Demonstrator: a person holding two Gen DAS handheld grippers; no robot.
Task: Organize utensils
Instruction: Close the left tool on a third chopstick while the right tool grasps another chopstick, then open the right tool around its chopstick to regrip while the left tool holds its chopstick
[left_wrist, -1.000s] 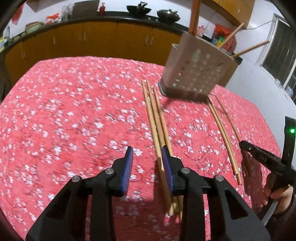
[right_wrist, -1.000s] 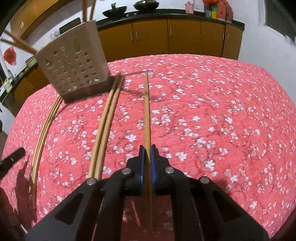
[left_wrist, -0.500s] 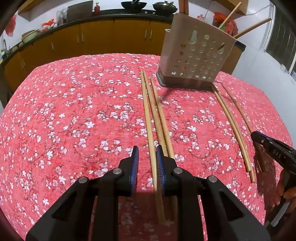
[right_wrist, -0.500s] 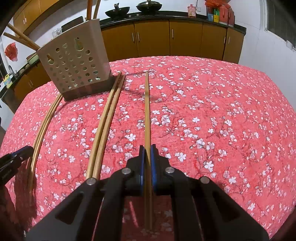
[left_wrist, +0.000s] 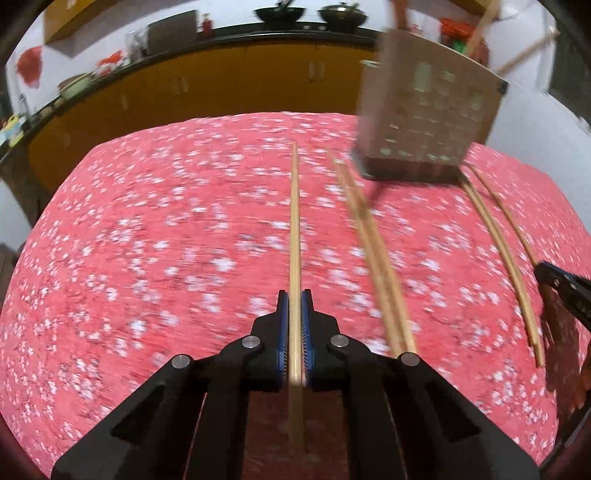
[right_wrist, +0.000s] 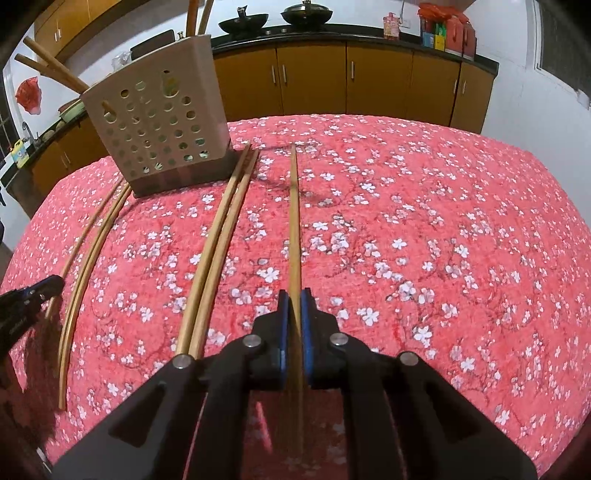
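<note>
Chopsticks clamped in both grippers

Left wrist view, blurred: left gripper (left_wrist: 294, 300) has just been closing its jaws, and they now pinch one chopstick (left_wrist: 294, 229) that runs straight ahead over the red flowered tablecloth (left_wrist: 147, 258). Two loose chopsticks (left_wrist: 373, 251) lie side by side just to its right. Beyond them stands a perforated holder (left_wrist: 424, 122) with sticks poking out of its top. Three more chopsticks (left_wrist: 498, 251) lie further right, near the tip of the right gripper (left_wrist: 565, 291) at the frame edge.

Right wrist view, sharp: right gripper (right_wrist: 294, 301), jaws narrow, grips a single chopstick (right_wrist: 294, 221) pointing away along the table. A pair of chopsticks (right_wrist: 218, 251) rests to its left, far ends touching the holder's base (right_wrist: 177, 181). Three curved-looking chopsticks (right_wrist: 88, 258) lie further left, by the other gripper's tip (right_wrist: 40, 291). Wooden cabinets (right_wrist: 369, 81) line the back wall.
</note>
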